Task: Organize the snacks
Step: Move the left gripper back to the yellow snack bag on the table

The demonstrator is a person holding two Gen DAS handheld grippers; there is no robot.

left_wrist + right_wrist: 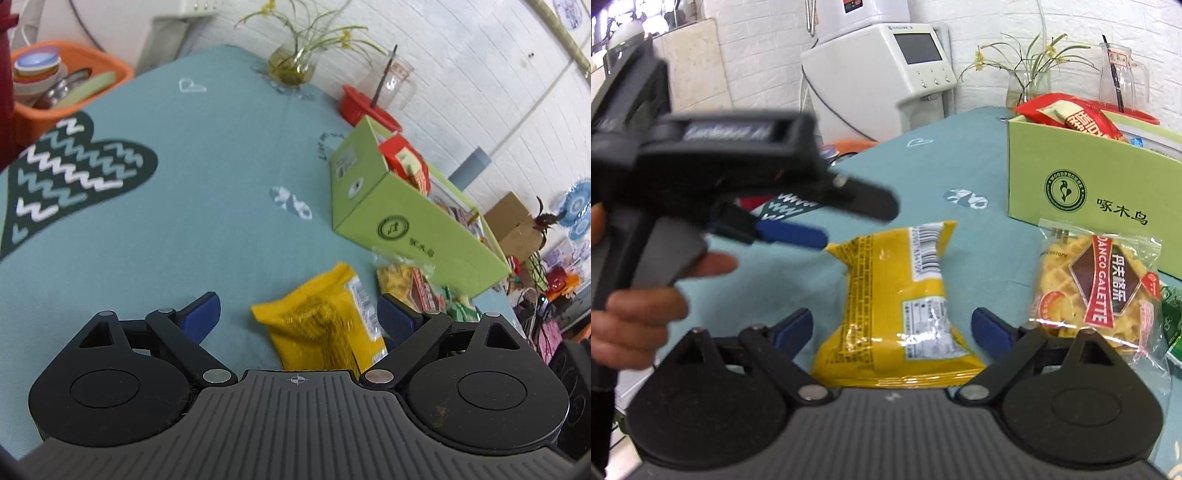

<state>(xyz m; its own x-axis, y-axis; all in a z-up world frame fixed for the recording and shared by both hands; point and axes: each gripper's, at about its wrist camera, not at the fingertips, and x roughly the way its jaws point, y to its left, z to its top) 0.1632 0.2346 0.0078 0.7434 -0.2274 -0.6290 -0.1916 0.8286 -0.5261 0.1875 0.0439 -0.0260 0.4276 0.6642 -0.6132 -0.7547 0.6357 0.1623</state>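
Snacks wait loose on the desk (pixel 147 229): we hover both claws, jaws apart, around the yellow packet (pixel 901 302), at six o'clock from the green box (pixel 1093 177). Right claw (pixel 892 328) straddles it for pickup; left claw (pixel 299 314) hangs alongside, empty.

The teal tablecloth (pixel 192 206) lay bare across its left and middle, giving open passage. The green box (pixel 402 218) blocked the right side, with the waffle packet (pixel 1089 284) lying just before it. The yellow packet (pixel 901 306) lay between the wide-spread fingers of the right gripper (pixel 897 328); the left gripper (pixel 790 232) hovered at its far left.
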